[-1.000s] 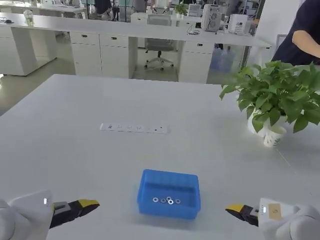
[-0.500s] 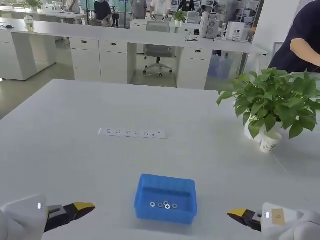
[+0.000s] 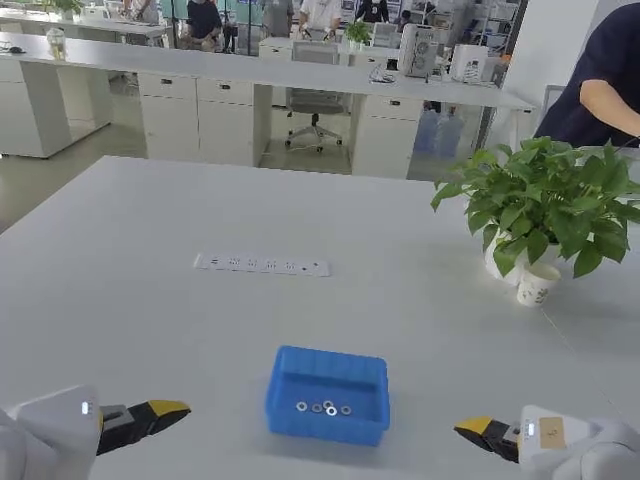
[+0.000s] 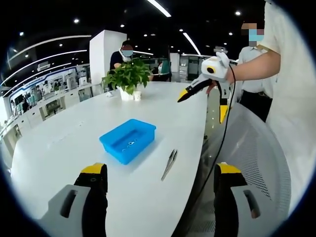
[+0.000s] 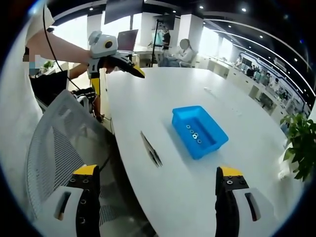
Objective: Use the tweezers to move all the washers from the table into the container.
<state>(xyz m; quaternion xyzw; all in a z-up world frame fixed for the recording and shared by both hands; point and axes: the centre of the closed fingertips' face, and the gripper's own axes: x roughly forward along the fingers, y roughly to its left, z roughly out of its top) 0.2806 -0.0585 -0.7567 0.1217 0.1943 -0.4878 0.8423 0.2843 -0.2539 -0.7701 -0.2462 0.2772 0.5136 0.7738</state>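
A blue container [image 3: 327, 393] stands on the white table near its front edge, with several washers [image 3: 322, 408] lying in a row on its floor. They also show as washers [image 5: 193, 134] in the container [image 5: 199, 131] and in the container [image 4: 128, 139]. Metal tweezers [image 4: 169, 164] lie flat on the table between the container and the edge, also seen as tweezers [image 5: 150, 149]. My left gripper [image 4: 161, 170] is open and holds nothing, left of the container [image 3: 150, 413]. My right gripper [image 5: 158, 172] is open and holds nothing, right of the container [image 3: 480, 432].
A white power strip [image 3: 262, 265] lies further back on the table. A potted plant [image 3: 545, 200] and a paper cup [image 3: 537, 285] stand at the right, with a person [image 3: 600, 80] behind. A grey mesh chair [image 4: 247, 148] sits at the table's front edge.
The head camera has tilted, so the picture has shifted a little. Both grippers sit slightly lower in view. The container and washers have stayed put.
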